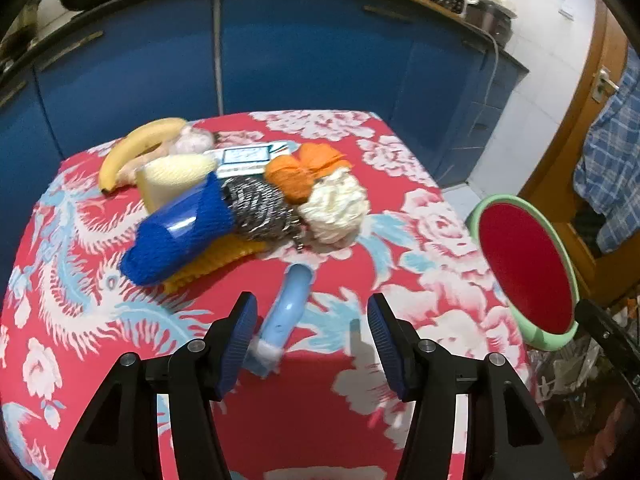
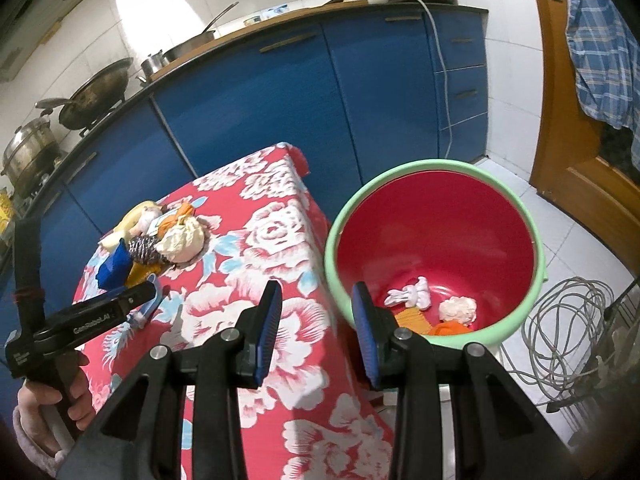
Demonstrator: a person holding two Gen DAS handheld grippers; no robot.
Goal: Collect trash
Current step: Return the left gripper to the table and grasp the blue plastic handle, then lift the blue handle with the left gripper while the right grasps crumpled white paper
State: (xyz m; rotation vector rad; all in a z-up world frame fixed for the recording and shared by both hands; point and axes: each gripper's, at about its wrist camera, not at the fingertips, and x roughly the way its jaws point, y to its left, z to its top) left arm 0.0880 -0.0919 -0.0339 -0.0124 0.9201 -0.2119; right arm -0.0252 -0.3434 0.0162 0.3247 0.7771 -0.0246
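Note:
On the red floral tablecloth [image 1: 400, 216] lies a pile: a banana [image 1: 136, 148], a blue knit piece [image 1: 180, 232], speckled yarn [image 1: 260, 208], an orange paper wad [image 1: 300, 172] and a white paper wad [image 1: 336, 208]. A light-blue plastic handle [image 1: 290, 308] lies alone in front of the pile. My left gripper [image 1: 312, 312] hangs open over it, the handle nearer the left pad and untouched. My right gripper [image 2: 317, 296] is open and empty above the gap between the table edge and the green-rimmed red bin [image 2: 432, 166]. The bin holds white wads [image 2: 458, 308] and orange scraps [image 2: 448, 328].
Blue kitchen cabinets [image 2: 260, 112] stand close behind the table. A coil of grey cable [image 2: 568, 320] lies on the tiled floor right of the bin. A wooden door [image 2: 560, 120] with a checked cloth is at far right. A hand [image 2: 52, 396] holds the left gripper's grip.

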